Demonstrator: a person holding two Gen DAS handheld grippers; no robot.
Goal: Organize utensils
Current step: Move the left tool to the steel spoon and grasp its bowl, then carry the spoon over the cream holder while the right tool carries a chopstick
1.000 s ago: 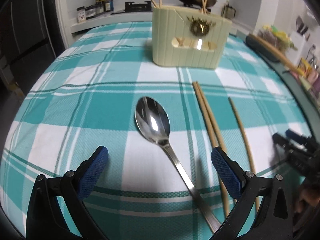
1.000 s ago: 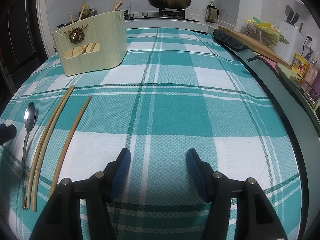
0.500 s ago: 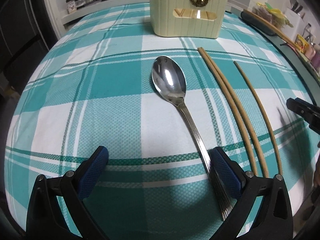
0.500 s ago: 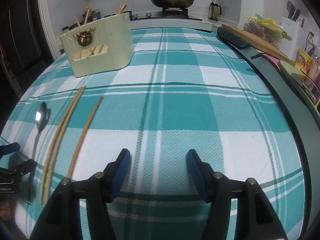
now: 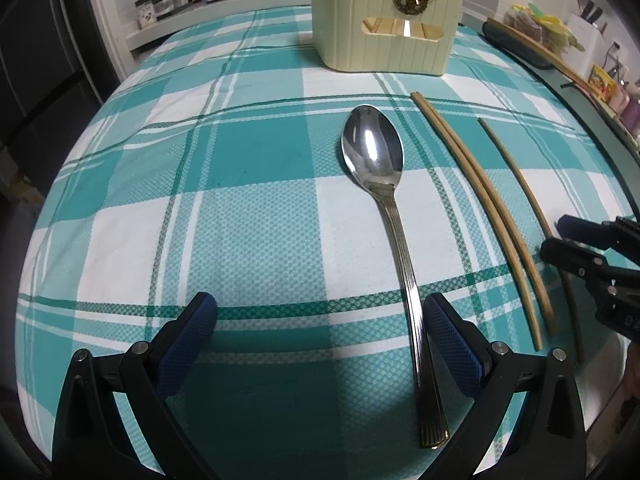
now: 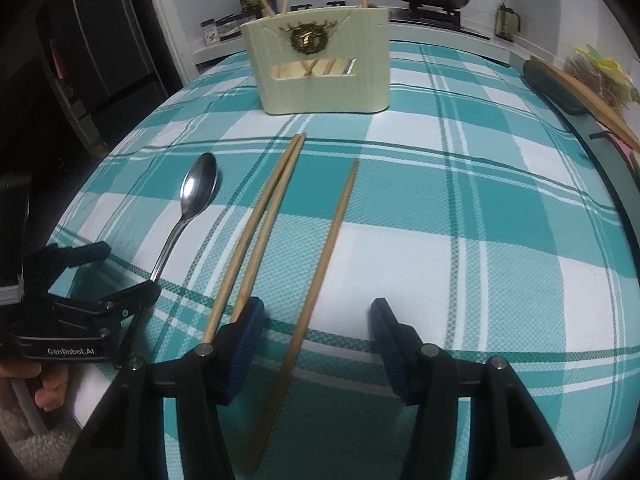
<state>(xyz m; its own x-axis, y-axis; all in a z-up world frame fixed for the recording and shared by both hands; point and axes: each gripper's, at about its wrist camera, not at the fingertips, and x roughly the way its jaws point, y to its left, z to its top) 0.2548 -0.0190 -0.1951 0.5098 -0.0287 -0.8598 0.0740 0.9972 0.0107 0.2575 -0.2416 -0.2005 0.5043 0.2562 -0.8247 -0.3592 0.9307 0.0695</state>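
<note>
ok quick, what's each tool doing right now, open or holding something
Left tool: open, holding nothing, spoon handle between its fingers.
Right tool: open, holding nothing, single chopstick between its fingers.

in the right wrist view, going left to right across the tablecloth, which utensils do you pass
spoon → pair of chopsticks lying together → single chopstick, which runs between the open right gripper fingers
</note>
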